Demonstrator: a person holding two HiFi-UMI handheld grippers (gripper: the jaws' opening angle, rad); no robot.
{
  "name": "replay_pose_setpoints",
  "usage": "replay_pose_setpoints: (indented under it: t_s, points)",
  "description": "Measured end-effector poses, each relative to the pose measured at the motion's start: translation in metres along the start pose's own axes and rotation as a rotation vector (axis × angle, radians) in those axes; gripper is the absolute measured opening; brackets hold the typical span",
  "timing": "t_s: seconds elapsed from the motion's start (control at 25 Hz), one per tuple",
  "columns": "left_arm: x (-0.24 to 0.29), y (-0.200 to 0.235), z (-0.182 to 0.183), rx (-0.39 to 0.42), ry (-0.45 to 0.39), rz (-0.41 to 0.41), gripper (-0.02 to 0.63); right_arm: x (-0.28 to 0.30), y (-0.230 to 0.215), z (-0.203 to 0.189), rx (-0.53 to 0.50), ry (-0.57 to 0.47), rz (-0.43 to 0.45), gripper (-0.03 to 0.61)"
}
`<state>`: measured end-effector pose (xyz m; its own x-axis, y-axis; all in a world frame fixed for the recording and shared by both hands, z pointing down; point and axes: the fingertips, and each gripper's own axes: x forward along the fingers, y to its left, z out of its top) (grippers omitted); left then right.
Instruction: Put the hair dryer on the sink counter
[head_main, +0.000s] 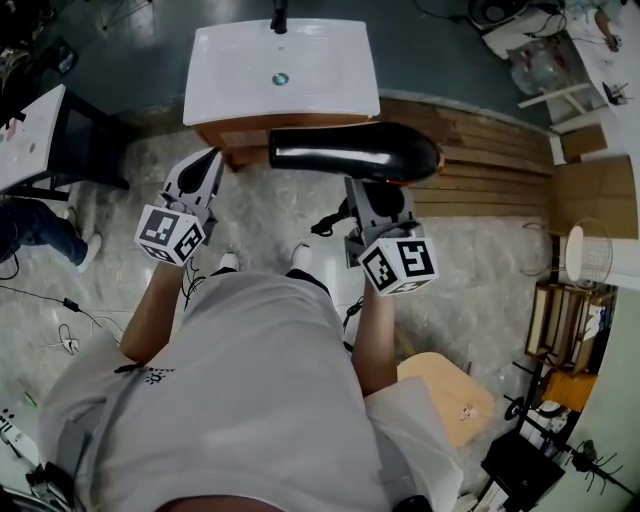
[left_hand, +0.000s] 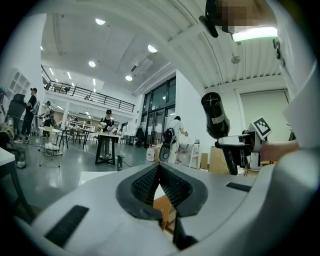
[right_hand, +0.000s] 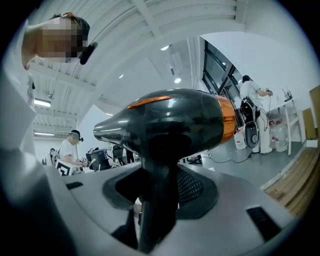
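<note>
Your right gripper (head_main: 372, 192) is clamping the dryer (head_main: 340, 150) near the sink (head_main: 225, 70); your left gripper (head_main: 207, 166) is holding its jaws together.

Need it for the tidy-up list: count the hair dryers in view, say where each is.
1. The hair dryer is clamped by its handle in the right gripper, in front of the sink counter; no other shows.

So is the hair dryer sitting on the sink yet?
No, the hair dryer is held up by its handle in the right gripper, in front of the sink counter.
</note>
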<state>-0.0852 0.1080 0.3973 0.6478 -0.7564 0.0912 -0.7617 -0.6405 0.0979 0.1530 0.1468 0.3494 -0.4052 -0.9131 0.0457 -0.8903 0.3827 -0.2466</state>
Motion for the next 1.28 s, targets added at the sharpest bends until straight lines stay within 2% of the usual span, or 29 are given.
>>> replay_pose_setpoints:
  t_s: [0.8,1.28]
  points:
    - [0.048,-0.072,-0.004,0.015,0.029,0.038,0.003,-0.019,-0.076,-0.014,0.014,0.053,0.070,0.178]
    - [0.066,-0.084,-0.012,0.013,0.058,0.041,0.003,-0.024,-0.104,-0.016,0.031,0.064,0.058,0.178]
